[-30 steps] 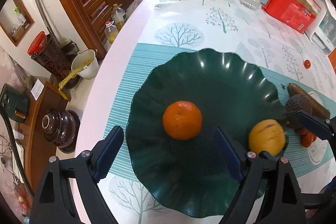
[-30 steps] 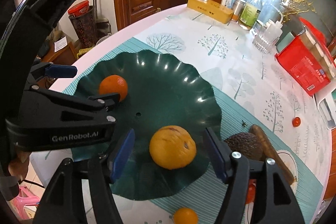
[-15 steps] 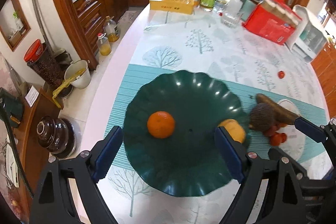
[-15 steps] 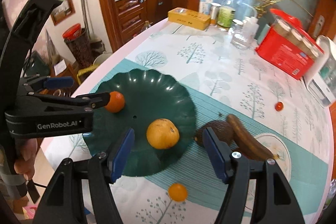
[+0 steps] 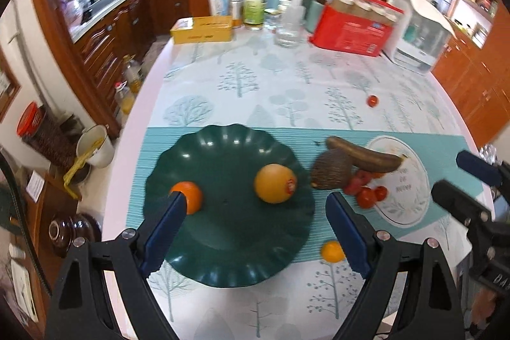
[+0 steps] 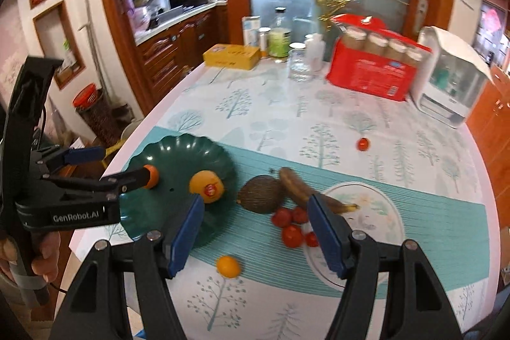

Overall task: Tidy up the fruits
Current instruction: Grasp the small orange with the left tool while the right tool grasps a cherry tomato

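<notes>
Left tool gaping, empty, above green scalloped plate near tabletop's left edge. On plate: orange at left, yellow stickered fruit right of it. Small orange fruit on tabletop just off plate's front-right rim. Brown rough fruit touching dark banana, cherry tomatoes beside them mid-tabletop. Lone tomato farther back. Right tool gaping, empty, over tomato cluster.
</notes>
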A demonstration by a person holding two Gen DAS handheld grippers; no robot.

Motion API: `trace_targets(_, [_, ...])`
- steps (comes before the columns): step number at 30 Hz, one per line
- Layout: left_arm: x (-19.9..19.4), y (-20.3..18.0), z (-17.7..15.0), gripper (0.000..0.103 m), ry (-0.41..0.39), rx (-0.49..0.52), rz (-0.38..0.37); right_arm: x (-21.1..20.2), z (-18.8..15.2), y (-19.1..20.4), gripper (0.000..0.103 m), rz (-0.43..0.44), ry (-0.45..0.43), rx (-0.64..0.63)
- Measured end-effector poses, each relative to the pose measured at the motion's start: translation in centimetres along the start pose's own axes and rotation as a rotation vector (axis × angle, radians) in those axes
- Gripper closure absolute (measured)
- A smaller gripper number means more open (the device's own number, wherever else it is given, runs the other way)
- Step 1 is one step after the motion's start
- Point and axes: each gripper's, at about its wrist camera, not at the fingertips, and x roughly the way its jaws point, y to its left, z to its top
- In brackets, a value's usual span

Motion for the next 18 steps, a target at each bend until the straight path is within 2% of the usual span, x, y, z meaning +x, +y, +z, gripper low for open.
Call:
trace_targets(10, [1.5,-4.5,-1.7,0.015,0.063,0.037,-0.034,0.0,-1.1,-4.6,0.035,-0.014,0.017,0.042])
trace_targets(18, [3.5,-6.7,-3.4,0.015,0.118,-0.041,0.001,2.5,-2.8,-6.8,0.035,0.035,0.083,-0.050])
